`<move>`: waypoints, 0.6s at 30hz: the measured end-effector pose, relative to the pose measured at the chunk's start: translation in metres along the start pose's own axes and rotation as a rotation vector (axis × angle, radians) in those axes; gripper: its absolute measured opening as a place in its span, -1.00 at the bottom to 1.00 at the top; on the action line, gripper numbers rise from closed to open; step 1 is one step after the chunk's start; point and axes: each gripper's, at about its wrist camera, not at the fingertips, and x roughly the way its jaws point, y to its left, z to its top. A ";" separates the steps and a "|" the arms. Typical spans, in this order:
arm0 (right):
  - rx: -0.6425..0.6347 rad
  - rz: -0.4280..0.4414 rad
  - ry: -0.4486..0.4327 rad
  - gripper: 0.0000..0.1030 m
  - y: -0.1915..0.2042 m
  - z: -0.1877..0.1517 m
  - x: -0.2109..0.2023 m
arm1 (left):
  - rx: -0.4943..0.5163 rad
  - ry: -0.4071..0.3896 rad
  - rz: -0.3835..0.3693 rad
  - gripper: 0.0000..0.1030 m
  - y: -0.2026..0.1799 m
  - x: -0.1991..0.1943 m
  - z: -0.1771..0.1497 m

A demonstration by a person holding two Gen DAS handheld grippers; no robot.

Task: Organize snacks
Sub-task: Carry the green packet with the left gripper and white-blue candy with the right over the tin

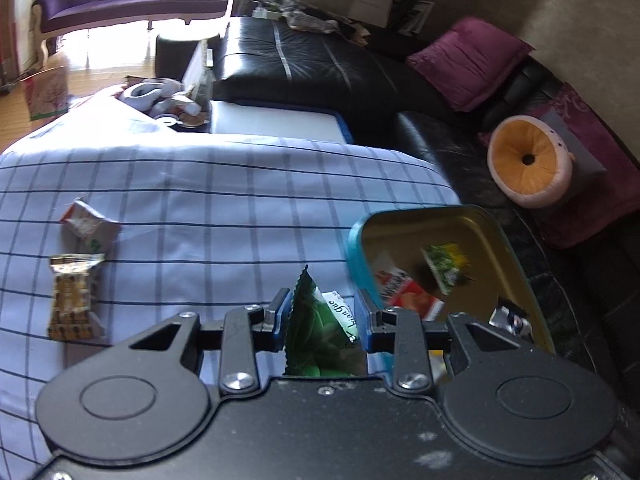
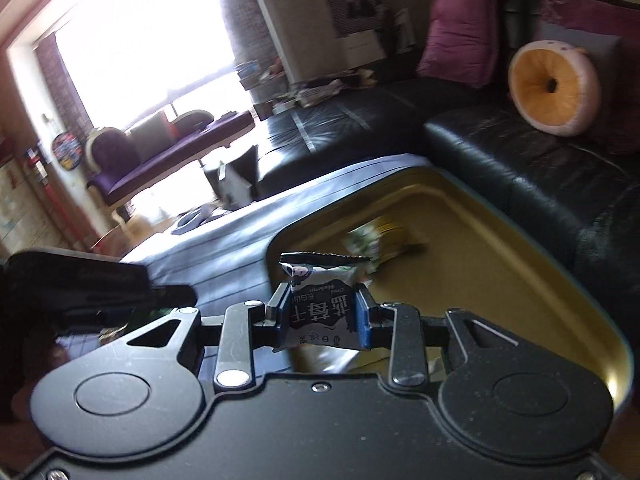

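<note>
My left gripper (image 1: 322, 312) is shut on a green snack packet (image 1: 320, 332), held above the checked cloth just left of the blue tin (image 1: 354, 248) with its gold inside. In the tin lie a red-and-white packet (image 1: 408, 294), a green-and-yellow packet (image 1: 444, 266) and a silver one (image 1: 510, 318). My right gripper (image 2: 322, 308) is shut on a white-and-dark packet with printed characters (image 2: 322, 306), held over the near edge of the tin (image 2: 472, 216), where a green-and-yellow packet (image 2: 376, 238) shows blurred. On the cloth at left lie an orange-and-white packet (image 1: 90, 226) and a brown bar packet (image 1: 74, 298).
The blue checked cloth (image 1: 224, 208) covers the table. A black leather sofa (image 1: 320, 76) runs behind and to the right, with a purple cushion (image 1: 470, 62) and a round orange cushion (image 1: 528, 162). Cups and clutter (image 1: 168, 102) sit at the far table end. The left gripper's body (image 2: 80, 292) shows at the right wrist view's left.
</note>
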 end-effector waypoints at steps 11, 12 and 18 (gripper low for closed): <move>0.100 -0.099 -0.049 -0.17 -0.045 0.014 -0.013 | 0.187 0.072 -0.162 -0.37 -0.090 0.011 -0.029; 0.103 -0.104 -0.050 -0.17 -0.047 0.013 -0.014 | 0.205 0.082 -0.177 -0.37 -0.097 0.012 -0.032; 0.112 -0.109 -0.041 -0.17 -0.056 0.014 -0.013 | 0.328 0.097 -0.220 -0.38 -0.135 0.013 -0.055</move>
